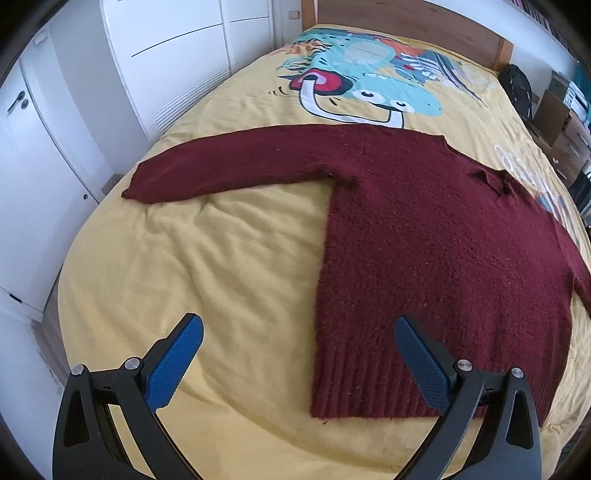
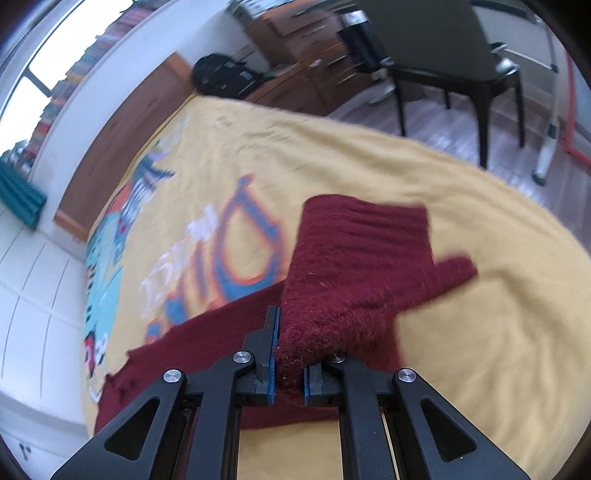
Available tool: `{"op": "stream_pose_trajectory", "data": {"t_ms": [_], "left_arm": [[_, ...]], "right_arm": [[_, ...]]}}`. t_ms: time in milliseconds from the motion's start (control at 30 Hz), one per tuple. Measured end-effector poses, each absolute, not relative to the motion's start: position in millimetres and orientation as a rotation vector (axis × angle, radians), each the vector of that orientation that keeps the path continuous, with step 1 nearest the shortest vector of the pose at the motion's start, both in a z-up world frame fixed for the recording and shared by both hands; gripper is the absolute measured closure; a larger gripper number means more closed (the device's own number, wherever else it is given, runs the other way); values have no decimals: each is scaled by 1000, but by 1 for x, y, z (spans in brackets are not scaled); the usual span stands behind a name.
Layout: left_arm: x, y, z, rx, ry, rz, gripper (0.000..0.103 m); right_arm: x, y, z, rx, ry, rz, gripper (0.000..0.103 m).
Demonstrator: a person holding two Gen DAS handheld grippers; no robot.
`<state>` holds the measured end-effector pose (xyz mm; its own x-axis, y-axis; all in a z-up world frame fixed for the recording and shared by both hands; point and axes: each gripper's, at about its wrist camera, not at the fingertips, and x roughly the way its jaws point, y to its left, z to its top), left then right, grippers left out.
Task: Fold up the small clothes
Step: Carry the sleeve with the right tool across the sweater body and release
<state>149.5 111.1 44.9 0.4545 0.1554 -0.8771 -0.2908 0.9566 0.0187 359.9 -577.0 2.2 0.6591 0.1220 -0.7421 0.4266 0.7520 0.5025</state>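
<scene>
A dark red knitted sweater (image 1: 424, 229) lies flat on the yellow bedspread (image 1: 221, 277), one sleeve (image 1: 229, 166) stretched out to the left. My left gripper (image 1: 299, 332) is open and empty, hovering over the sweater's ribbed bottom hem (image 1: 369, 384) near its left corner. In the right wrist view my right gripper (image 2: 290, 354) is shut on the sweater's other sleeve (image 2: 354, 266) and holds it lifted off the bed, the cuff pointing away. The sweater's body (image 2: 207, 347) lies below it.
The bedspread has a colourful cartoon print (image 1: 369, 81). White wardrobes (image 1: 55, 147) stand left of the bed, a wooden headboard (image 1: 406, 22) at its far end. A black chair (image 2: 443, 62), wooden drawers (image 2: 310, 62) and a black bag (image 2: 221, 74) stand beside the bed.
</scene>
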Motion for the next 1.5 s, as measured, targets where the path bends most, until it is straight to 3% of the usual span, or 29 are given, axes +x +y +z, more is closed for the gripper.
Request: {"op": "stream_pose_trajectory", "data": {"t_ms": [433,967,1200,1500], "left_arm": [[107,174,37,-241,1063,306,1],[66,252,29,-365,1042,369,1],[62,268,21,-385,1051,381,1],[62,272,9,-392,1077,378,1]], "right_arm": [[422,-376,17,605,974,58,93],[448,-166,41,436,989,302,93],[440,-98,21,371,1011,397,93],[423,-31,-51,211,1141,465,90]]}}
